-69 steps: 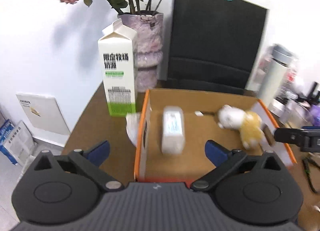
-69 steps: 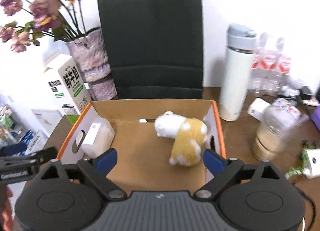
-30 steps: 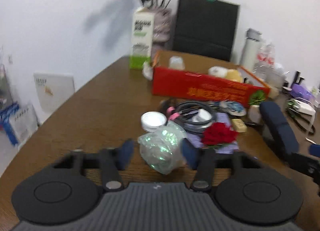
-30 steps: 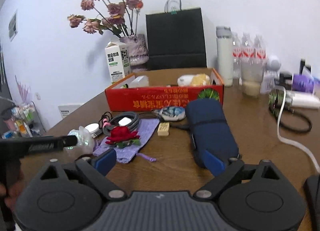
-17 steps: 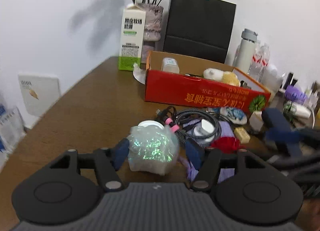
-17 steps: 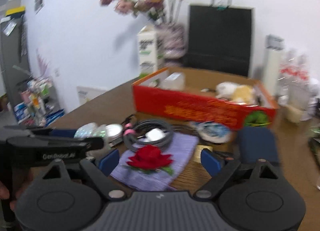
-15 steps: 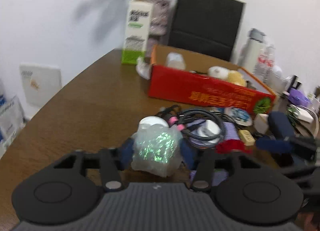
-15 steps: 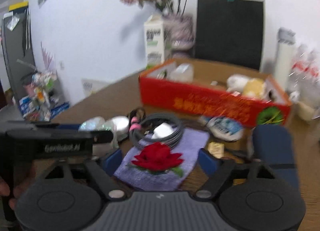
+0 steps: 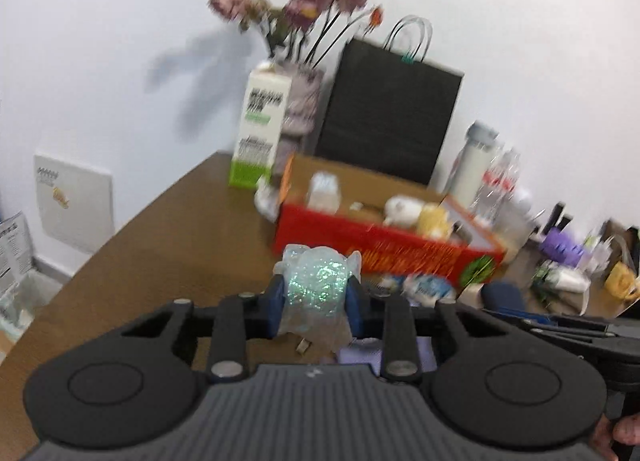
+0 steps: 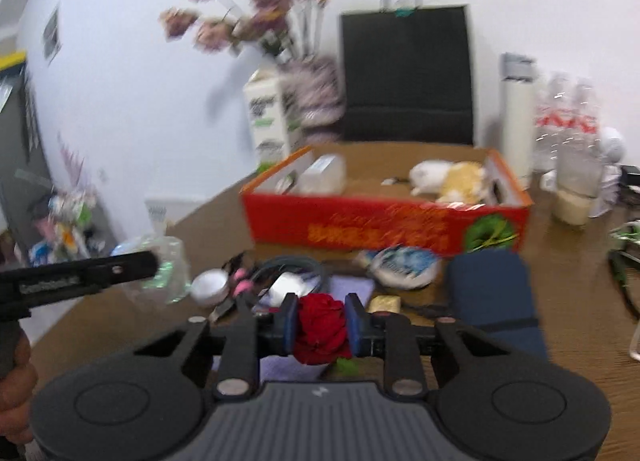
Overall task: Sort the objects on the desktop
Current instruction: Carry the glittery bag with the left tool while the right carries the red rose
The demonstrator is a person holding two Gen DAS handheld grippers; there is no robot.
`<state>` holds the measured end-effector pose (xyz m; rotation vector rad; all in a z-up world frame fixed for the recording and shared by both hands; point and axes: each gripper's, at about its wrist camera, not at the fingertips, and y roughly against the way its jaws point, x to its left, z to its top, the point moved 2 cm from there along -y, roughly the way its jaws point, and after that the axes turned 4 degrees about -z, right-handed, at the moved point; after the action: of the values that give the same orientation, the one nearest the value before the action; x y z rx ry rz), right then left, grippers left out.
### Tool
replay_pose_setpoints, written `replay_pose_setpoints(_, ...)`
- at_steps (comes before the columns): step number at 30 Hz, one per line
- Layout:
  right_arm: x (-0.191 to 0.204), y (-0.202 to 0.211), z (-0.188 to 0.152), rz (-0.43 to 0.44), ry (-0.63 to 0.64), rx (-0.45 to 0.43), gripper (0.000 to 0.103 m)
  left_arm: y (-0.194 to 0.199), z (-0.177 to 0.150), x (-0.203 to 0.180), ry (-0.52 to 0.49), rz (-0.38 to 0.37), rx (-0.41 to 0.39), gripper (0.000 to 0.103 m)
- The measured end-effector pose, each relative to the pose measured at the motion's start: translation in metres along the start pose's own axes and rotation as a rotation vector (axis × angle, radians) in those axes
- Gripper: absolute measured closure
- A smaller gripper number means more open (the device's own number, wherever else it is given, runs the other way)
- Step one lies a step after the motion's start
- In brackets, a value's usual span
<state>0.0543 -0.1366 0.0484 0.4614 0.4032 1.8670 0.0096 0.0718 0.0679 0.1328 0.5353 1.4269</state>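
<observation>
My left gripper (image 9: 315, 305) is closing, and its blue pads press both sides of a glittery clear plastic bag (image 9: 316, 285) held up off the brown table (image 9: 168, 245). In the right wrist view the same bag (image 10: 170, 269) hangs at the tip of the left gripper's finger (image 10: 120, 267). My right gripper (image 10: 321, 325) is closing too, with its pads against a red cloth rose (image 10: 320, 321) just above a purple cloth (image 10: 348, 285). Beyond both stands the red open cardboard box (image 10: 380, 229), holding a white container (image 10: 324, 175) and a white and yellow plush toy (image 10: 452, 177).
Between the grippers and the box lie a coiled black cable (image 10: 288, 263), a white round lid (image 10: 208, 285), a blue-white packet (image 10: 400, 265) and a navy pouch (image 10: 492, 293). A milk carton (image 9: 260, 129), flower vase (image 9: 300, 109), black paper bag (image 9: 392, 117) and white flask (image 10: 516, 109) stand behind.
The left gripper has closed tighter on the glittery bag and lifted it. The right gripper has moved left from the navy pouch to the rose and closed on it.
</observation>
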Motion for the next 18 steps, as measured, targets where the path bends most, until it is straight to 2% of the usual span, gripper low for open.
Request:
replay_pose_setpoints(2, -0.011, 0.008, 0.009, -0.004, -0.023, -0.034, 0.080, -0.003, 0.012, -0.012, -0.046, -0.024, -0.032, 0.071)
replay_pose_setpoints(4, -0.020, 0.017, 0.020, -0.031, -0.010, -0.072, 0.080, -0.014, 0.018, -0.023, -0.090, -0.021, -0.029, 0.071)
replay_pose_setpoints(9, -0.044, 0.024, 0.050, -0.078, -0.008, -0.141, 0.080, -0.049, 0.049, -0.041, -0.105, -0.116, -0.010, 0.071)
replay_pose_setpoints(13, -0.060, 0.009, 0.095, -0.120, 0.016, -0.188, 0.080, -0.105, 0.087, -0.054, -0.126, -0.145, 0.036, 0.071)
replay_pose_setpoints(15, -0.066, -0.010, 0.120, -0.101, 0.013, -0.200, 0.080, -0.145, 0.104, -0.060, -0.150, -0.139, 0.071, 0.071)
replay_pose_setpoints(18, -0.081, -0.058, 0.157, -0.089, -0.028, -0.151, 0.080, -0.213, 0.118, -0.064, -0.174, -0.124, 0.159, 0.071)
